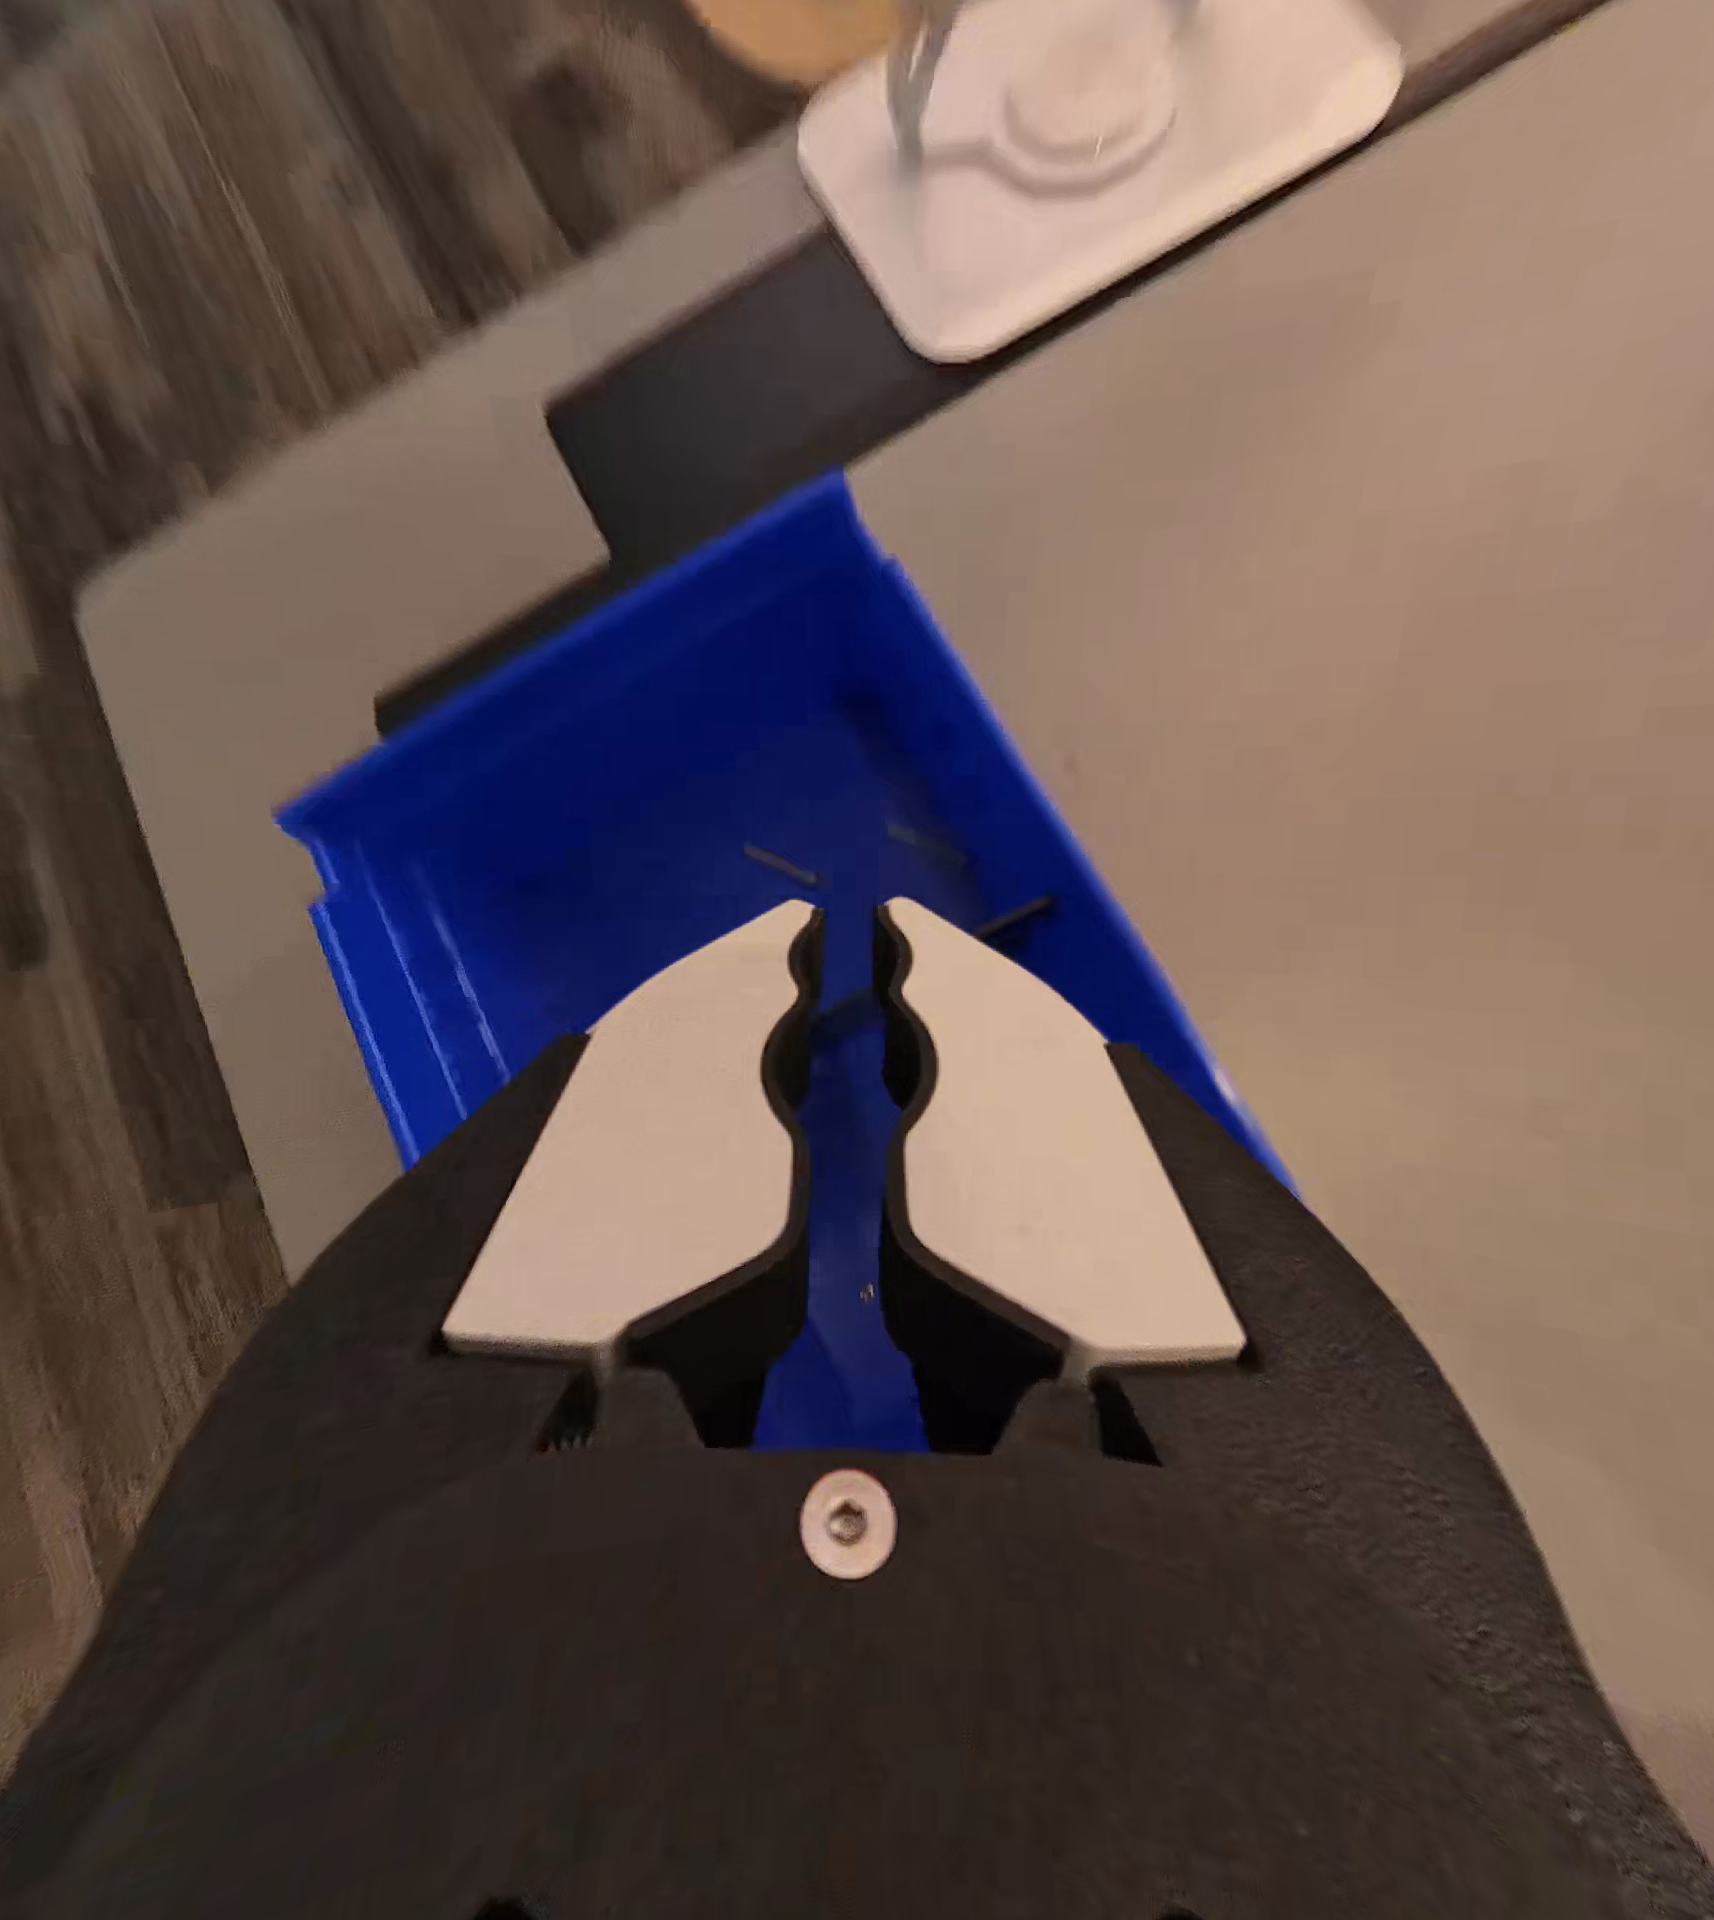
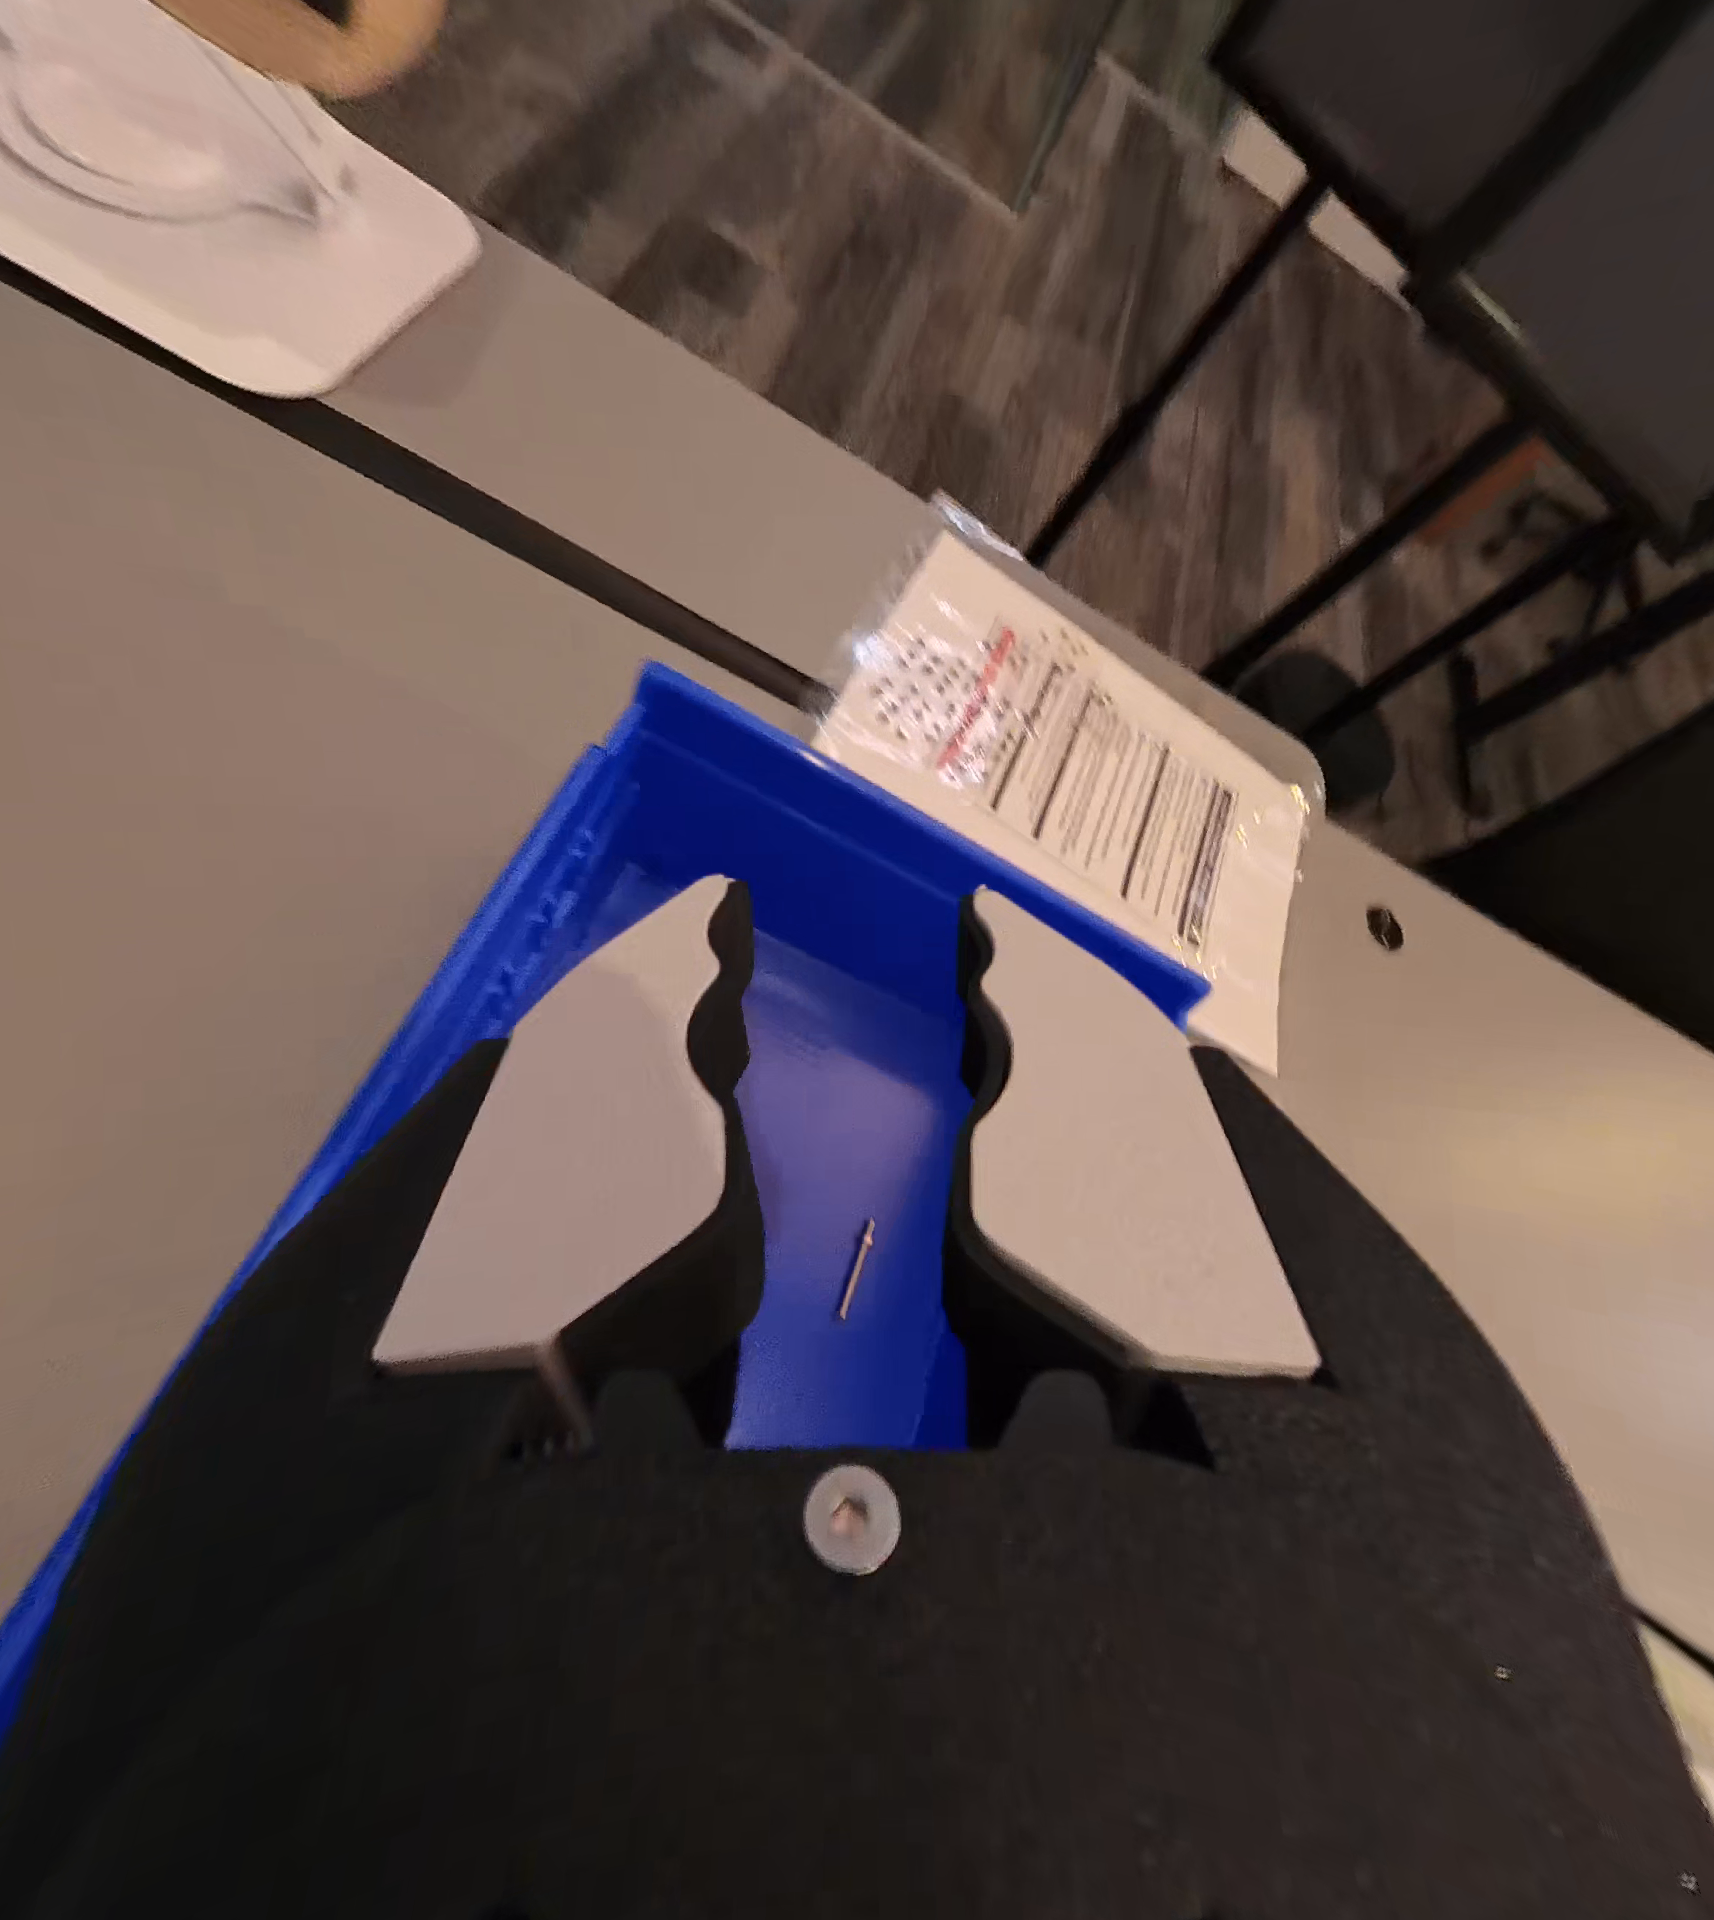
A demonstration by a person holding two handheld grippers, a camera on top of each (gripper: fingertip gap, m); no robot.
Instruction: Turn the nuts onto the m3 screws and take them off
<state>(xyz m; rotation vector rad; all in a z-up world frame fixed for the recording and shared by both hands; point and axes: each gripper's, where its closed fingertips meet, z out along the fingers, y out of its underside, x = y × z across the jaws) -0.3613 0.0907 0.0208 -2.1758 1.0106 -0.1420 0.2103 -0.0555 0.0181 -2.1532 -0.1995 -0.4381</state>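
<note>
Grey table point(image 2: 209, 644) blurred; blue bin point(image 1: 624, 727) half-hidden; left gripper point(image 1: 848, 912) fingers nearly together, empty; right gripper point(image 2: 853, 891) fingers apart.

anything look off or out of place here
Nothing looks spilled or broken. Both the left gripper and right gripper hover open over the blue bin, where a few screws lie loose. No nuts can be made out in the blur.

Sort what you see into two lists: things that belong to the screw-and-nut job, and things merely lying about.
Job:
blue bin
screw in it
dark screws
left tool
right tool

Lying about:
white stand base
bagged printed sheet
grey table
</note>
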